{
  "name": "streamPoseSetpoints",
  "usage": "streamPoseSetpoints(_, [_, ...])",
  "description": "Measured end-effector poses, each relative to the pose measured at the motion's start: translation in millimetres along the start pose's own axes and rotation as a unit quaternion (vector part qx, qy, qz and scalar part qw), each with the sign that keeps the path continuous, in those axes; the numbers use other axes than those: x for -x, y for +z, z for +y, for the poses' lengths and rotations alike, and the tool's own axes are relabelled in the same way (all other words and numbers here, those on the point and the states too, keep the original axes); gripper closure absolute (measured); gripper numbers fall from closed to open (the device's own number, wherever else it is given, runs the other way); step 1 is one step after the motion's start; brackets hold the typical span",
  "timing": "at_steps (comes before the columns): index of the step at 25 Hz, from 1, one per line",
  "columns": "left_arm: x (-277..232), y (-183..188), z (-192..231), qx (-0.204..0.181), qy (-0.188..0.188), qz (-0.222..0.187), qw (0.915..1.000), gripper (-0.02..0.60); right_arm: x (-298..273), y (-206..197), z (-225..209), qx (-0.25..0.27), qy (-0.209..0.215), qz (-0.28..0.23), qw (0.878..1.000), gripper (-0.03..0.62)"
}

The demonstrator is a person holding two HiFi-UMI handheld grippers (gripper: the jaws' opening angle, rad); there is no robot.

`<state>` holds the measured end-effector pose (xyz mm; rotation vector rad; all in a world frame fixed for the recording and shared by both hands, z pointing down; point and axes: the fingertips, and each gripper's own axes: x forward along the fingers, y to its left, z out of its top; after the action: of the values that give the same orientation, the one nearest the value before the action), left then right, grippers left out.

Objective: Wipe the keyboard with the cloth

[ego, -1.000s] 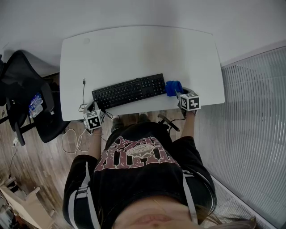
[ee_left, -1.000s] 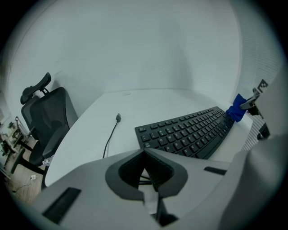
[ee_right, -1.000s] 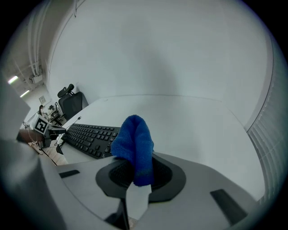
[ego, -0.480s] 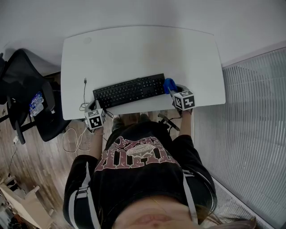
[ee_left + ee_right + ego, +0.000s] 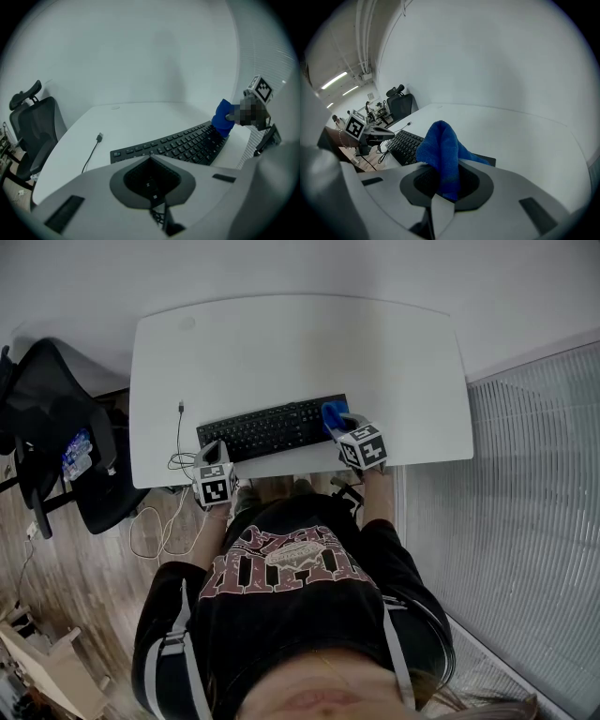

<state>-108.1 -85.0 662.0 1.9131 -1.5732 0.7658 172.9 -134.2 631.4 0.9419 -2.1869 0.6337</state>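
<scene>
Finding one: progress. My right gripper (image 5: 341, 426) has its fingers pinching the blue cloth (image 5: 333, 416), with the fold standing up between the jaws in the right gripper view. The cloth sits on the right end of the keyboard (image 5: 272, 428) and appears to touch the keys there. I judge the wipe is at that end only. The middle and left of the keyboard lie bare of the cloth, so most of the stroke looks left to do. I cannot tell from the keys themselves which are already clean.

Finding two: my left gripper (image 5: 215, 457) holds nothing. Its fingers are pressed together, and it hangs at the near desk edge, just off the keyboard's left end.

Finding three: count.
- Keyboards: one, lying on the white desk (image 5: 281, 343).
- Cloths: one.
- Grippers: two.
- Loose cables: one cable (image 5: 178, 432) on the desk, its plug end lying free to the left of the keyboard.
- Chairs: one black chair (image 5: 56, 446), standing beside the desk's left edge.
</scene>
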Motion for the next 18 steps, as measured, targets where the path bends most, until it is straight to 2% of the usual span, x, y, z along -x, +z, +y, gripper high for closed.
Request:
streamPoseSetpoints(9, [-4,22,-46,-0.009,-0.053,-0.020,0.9984,0.546,-26,26,47,0.038,0.050,-0.008,0.998,0.530])
streamPoseSetpoints(18, [-4,53,-68,-0.008,-0.078,-0.051,0.9956,0.546,-47,58,98,0.089,0.100,-0.017,0.991,0.530])
